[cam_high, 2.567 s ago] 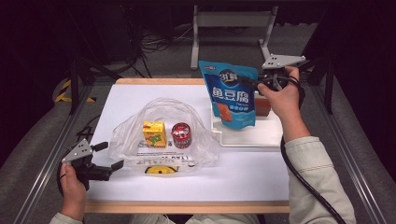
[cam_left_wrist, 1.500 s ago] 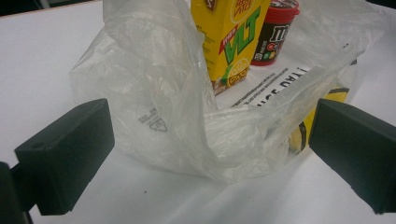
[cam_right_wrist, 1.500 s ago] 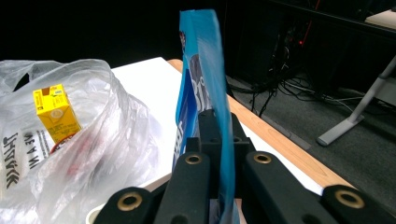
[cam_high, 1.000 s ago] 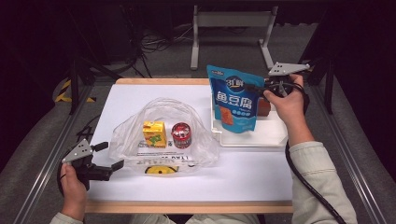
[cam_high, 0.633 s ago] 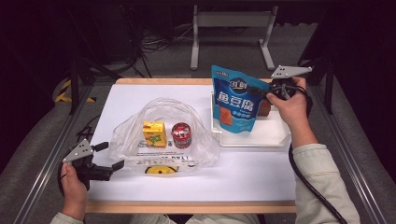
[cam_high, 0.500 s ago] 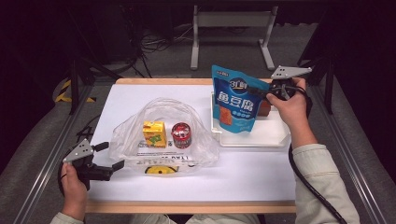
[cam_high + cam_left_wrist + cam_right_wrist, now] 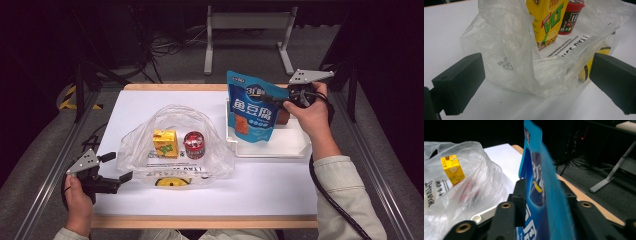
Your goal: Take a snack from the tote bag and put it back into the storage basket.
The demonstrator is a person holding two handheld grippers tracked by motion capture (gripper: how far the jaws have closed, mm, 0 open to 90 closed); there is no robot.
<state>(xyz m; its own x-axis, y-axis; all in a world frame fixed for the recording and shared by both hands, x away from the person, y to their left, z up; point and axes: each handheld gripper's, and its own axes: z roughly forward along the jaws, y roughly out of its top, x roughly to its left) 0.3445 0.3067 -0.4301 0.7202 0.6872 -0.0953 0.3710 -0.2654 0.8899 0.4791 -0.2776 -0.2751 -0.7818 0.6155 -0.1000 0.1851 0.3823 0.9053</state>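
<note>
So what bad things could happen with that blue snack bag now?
1. The blue snack bag stands upright over the white tray, and the right gripper has just been opening with the bag still between its jaws. It might tip or drop.
2. The clear plastic bag looks floppy, and the left gripper is open beside it, not holding it. Its mouth may sag.
3. The yellow juice box and red can stand inside; a dropped bag could knock them over.

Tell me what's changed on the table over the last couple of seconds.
The blue snack pouch drifted slightly toward the right gripper and settled over the white tray; that gripper's jaws have just been opening, with the pouch between them. The left gripper, plastic bag, yellow juice carton and red can stayed put.
</note>
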